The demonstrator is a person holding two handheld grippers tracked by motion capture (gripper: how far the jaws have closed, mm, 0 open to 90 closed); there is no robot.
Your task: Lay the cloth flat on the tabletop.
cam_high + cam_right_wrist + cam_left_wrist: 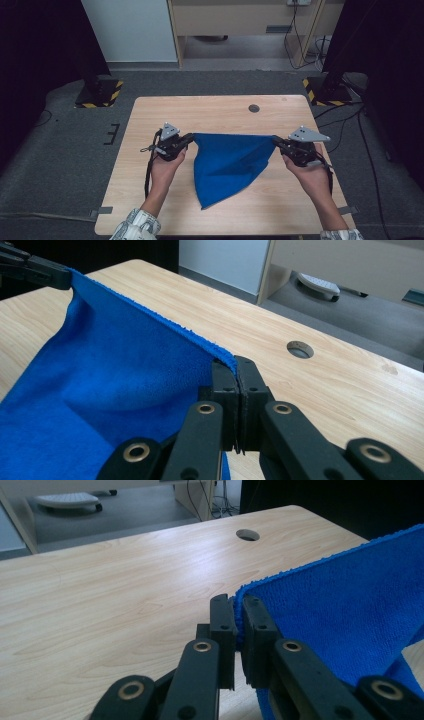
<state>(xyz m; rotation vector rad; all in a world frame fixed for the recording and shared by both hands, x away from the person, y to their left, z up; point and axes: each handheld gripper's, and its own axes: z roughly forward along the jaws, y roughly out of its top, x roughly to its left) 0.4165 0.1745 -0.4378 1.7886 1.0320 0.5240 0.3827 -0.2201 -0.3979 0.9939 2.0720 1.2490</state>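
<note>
Cloth [227,162], one blue piece, is stretched above the table [150,115] between two grippers: one corner is pinched by the left gripper [191,137], another by the right gripper [276,140]; no writing is seen.

high view: set above the person's side, facing forward and down; far enough to take in the whole table [220,112], with floor at every side and a cabinet at 12 o'clock.
left gripper view: rides low on the left gripper [239,630], close to the tabletop, looking along its jaws; the table's round hole [247,535] lies at 12 o'clock, the blue cloth [340,615] at 3 o'clock.
right gripper view: rides low on the right gripper [237,390], equally near; the hole sits toward 1 o'clock, the cloth toward 9 o'clock.
shared: all three views take in the hole, the cloth's taut top edge and the far tabletop; the right gripper view also catches the left gripper at 10 o'clock.
</note>
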